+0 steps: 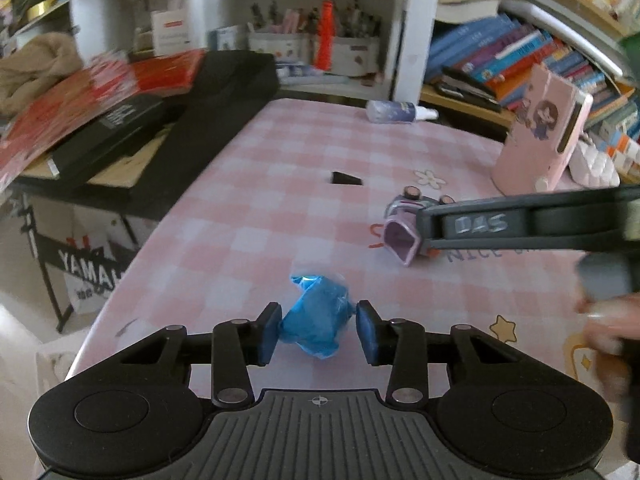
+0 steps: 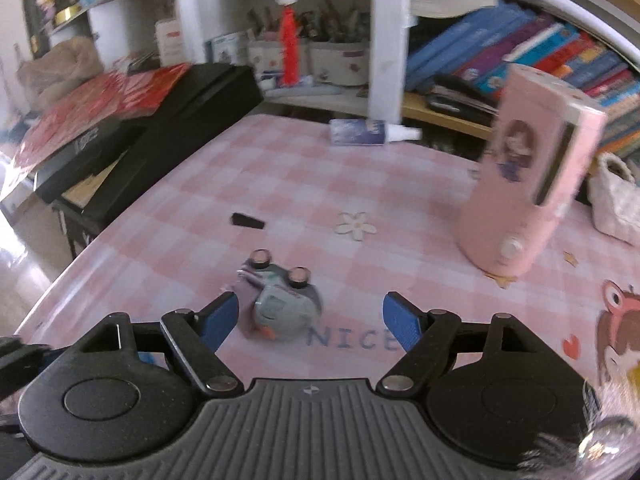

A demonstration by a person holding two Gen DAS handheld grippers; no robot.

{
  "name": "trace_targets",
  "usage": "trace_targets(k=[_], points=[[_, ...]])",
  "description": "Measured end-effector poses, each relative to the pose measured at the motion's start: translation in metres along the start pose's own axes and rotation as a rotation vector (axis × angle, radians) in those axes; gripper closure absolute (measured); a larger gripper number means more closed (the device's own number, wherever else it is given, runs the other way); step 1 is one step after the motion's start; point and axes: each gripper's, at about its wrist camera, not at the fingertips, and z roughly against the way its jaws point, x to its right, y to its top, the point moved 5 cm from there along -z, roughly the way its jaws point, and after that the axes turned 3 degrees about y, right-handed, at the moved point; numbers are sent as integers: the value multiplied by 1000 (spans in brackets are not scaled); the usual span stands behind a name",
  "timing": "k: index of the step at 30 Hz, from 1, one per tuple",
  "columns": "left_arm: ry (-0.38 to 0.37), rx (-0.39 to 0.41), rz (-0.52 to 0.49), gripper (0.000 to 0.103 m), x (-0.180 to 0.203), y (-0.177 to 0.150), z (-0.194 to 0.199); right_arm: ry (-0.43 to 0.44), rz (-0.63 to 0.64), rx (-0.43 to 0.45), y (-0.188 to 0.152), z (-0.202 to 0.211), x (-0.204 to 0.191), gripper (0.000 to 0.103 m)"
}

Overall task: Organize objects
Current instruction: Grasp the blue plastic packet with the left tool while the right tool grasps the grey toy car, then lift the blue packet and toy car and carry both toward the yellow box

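Pink checked tablecloth (image 2: 280,184): black wedge (image 2: 247,221), pink case (image 2: 528,184).

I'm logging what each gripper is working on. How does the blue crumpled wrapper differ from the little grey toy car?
The blue wrapper is shiny, crumpled film with no set shape; the toy car is a rigid grey body with wheels showing on top. The wrapper sits between the left gripper pads, which look to be touching it; the car lies between the right gripper pads, which stand wide apart. Both rest on the pink checked tablecloth.
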Motion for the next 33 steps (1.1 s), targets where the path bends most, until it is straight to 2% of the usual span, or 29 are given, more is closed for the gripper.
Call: trace_targets(k=[6, 11, 14, 22, 33], points=[[-2, 23, 36, 64, -13, 0, 21, -14, 119, -25, -2, -33, -23, 31], [-6, 47, 60, 65, -21, 3, 35, 8, 121, -49, -5, -48, -22, 53], [-11, 63, 69, 65, -25, 5, 42, 17, 111, -44, -7, -45, -21, 54], [-44, 107, 61, 65, -28, 7, 70, 44, 53, 26, -12, 8, -20, 54], [-115, 138, 75, 65, -30, -18, 113, 51, 4, 61, -42, 108, -17, 54]])
